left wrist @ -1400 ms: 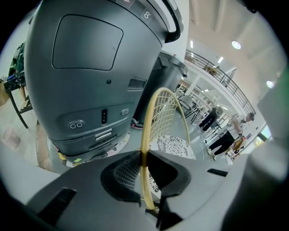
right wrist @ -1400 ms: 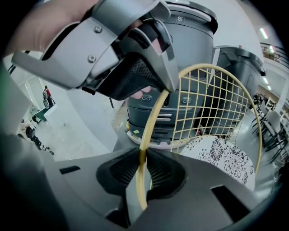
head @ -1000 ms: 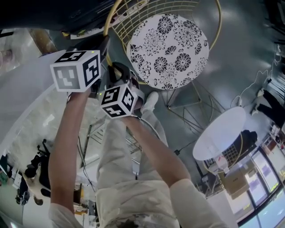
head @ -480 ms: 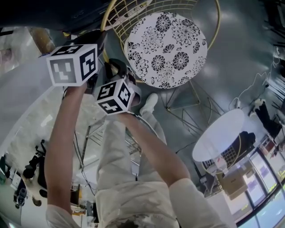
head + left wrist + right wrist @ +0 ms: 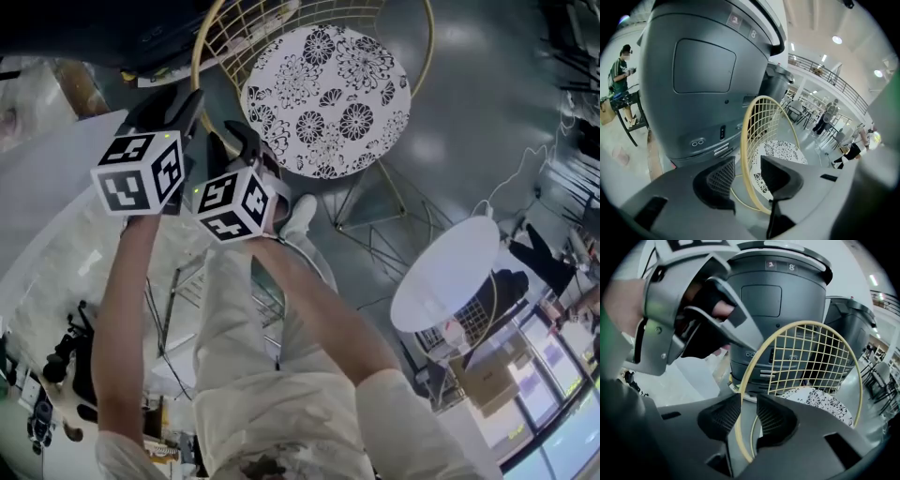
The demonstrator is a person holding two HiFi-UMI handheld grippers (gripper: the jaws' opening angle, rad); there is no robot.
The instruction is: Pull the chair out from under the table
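Jaws of the left gripper (image 5: 747,178) stand apart, having just been opening. The gold rim (image 5: 751,136) of the chair's wire back runs down through the gap, and neither ribbed pad presses on it. The right gripper (image 5: 749,420) is the same: its jaws have just been opening too, and the rim passes between the pads, nearer the left one but with no squeeze that can be made out.

In the right gripper view the left gripper sits up to the left with the person's fingers (image 5: 723,310) curled in its handle, and the yellow wire grid (image 5: 811,362) of the back fans out to the right.

From the head view both marker cubes (image 5: 139,173) sit side by side at the top left, at the near edge of the chair (image 5: 323,98). Its round floral seat cushion lies fully in the open on the grey floor (image 5: 469,112), to the right of a pale tabletop (image 5: 47,187). A white shoe (image 5: 300,216) stands just short of the chair's thin legs.

Behind the chair back looms a dark grey rounded machine (image 5: 703,84). A small round white table (image 5: 448,274) stands well apart at the lower right.
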